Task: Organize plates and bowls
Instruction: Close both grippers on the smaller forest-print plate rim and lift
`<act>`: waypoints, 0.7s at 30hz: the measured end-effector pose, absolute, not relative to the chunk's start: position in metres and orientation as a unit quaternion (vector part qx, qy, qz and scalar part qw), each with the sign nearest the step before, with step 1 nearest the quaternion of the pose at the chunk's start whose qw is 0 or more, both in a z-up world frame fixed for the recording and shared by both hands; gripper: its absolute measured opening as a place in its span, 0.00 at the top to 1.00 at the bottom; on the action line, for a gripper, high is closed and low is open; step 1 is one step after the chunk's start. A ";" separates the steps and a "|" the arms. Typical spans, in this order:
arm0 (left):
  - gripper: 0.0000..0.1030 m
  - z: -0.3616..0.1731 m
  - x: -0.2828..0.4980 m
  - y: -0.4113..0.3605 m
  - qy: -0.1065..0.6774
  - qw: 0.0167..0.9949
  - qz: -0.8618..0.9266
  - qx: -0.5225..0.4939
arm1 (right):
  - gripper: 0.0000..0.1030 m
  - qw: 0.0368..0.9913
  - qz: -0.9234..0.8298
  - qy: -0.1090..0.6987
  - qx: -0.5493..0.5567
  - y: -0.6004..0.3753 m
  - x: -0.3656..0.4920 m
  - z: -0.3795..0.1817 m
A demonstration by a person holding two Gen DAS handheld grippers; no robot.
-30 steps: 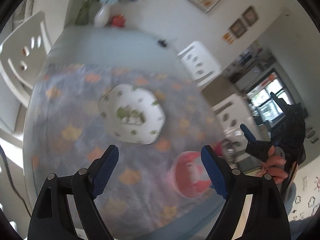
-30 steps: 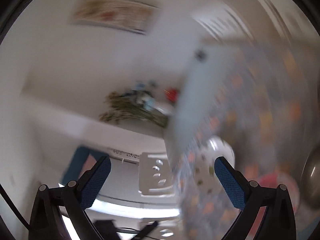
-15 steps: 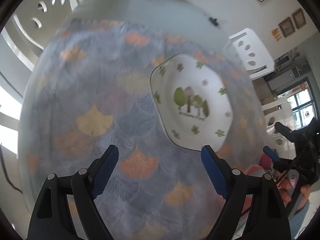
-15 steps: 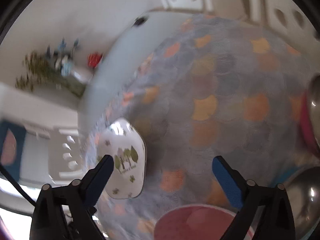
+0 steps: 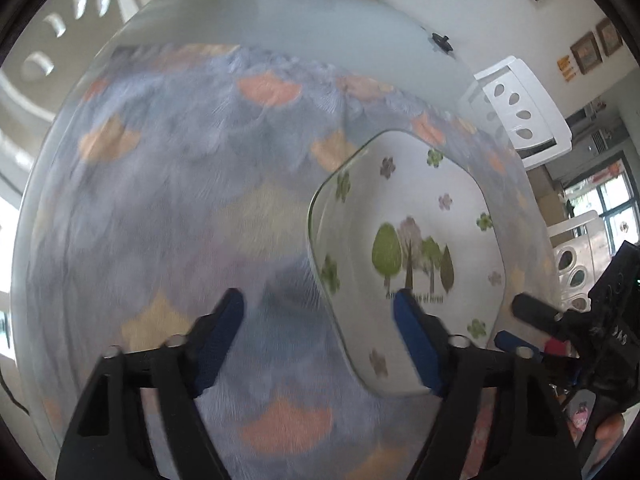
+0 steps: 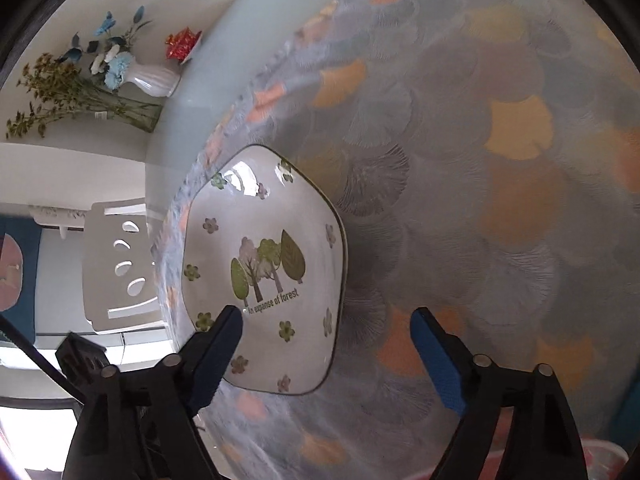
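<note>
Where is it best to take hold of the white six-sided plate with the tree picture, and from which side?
Probably at its raised rim. The white six-sided plate with the tree picture lies flat on the patterned tablecloth, so only its upturned edge offers a hold. The closing left gripper already straddles the plate's near-left edge; pinch there, one finger over the rim.

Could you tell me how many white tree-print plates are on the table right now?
1: the white plate lies flat on the patterned tablecloth, near the table's edge. Others may lie outside both views.
</note>
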State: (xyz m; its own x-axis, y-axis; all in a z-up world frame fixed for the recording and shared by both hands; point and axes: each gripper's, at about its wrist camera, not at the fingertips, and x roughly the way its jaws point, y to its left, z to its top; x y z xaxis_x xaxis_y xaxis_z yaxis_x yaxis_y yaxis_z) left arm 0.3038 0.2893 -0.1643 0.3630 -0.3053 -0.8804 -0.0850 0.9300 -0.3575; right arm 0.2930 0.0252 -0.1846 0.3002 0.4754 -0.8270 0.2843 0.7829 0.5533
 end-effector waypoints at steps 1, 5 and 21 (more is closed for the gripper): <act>0.53 -0.166 0.308 0.288 0.564 0.805 -0.074 -0.170 | 0.29 0.738 0.064 0.593 0.315 0.027 0.296 -0.188; 0.58 -0.178 0.324 0.284 0.574 0.796 -0.088 -0.171 | 0.47 0.723 0.054 0.620 0.300 0.036 0.306 -0.203; 0.77 -0.153 0.305 0.258 0.494 0.862 -0.111 -0.021 | 0.82 0.832 0.079 0.538 0.115 0.076 0.297 -0.168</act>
State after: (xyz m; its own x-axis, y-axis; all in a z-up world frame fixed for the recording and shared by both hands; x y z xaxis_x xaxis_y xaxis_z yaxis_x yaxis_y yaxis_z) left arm 0.3053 0.2579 -0.1529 0.4882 -0.2110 -0.8468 0.1704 0.9747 -0.1447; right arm 0.2972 0.0760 -0.1678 0.4098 0.2542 -0.8760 -0.0072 0.9613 0.2756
